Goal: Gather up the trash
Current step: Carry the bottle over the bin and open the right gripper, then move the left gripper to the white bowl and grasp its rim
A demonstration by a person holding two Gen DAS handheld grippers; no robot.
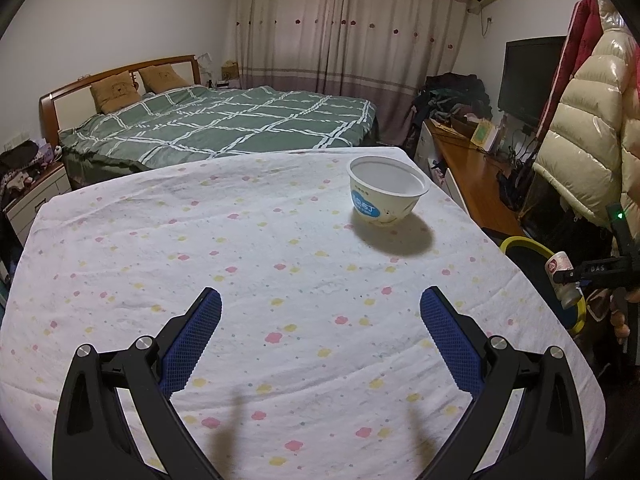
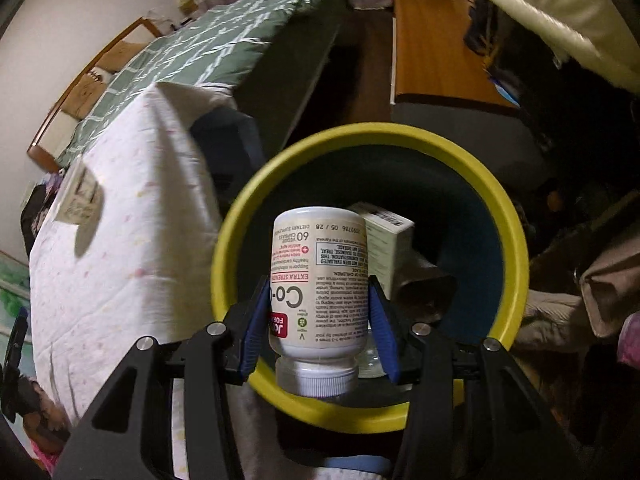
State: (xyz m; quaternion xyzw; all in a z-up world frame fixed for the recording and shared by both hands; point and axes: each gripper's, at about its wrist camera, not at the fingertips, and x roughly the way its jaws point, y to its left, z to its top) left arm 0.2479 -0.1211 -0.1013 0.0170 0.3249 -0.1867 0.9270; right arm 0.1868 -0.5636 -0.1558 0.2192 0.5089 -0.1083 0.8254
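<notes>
Tools: I hold two, my left tool (image 1: 320, 332) and my right tool (image 2: 318, 312)
Supplement bottles: one bottle (image 2: 320, 280)
Paper bowls: one bowl (image 1: 386, 191) on my counter (image 1: 240, 280)
Bins: one yellow-rimmed bin (image 2: 504, 216)
Boxes in the bin: one white box (image 2: 390, 240)
Beds: one bed (image 1: 224, 124)
Pillows: two, the first pillow (image 1: 114, 91) and the second pillow (image 1: 162, 78)

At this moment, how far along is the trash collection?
Done: a white box and some other items already lie in the yellow-rimmed bin. In hand: the right hand-held gripper holds a supplement bottle upside down over the bin. Left: the yogurt cup stands on the table; the left hand-held gripper is open, empty.
</notes>
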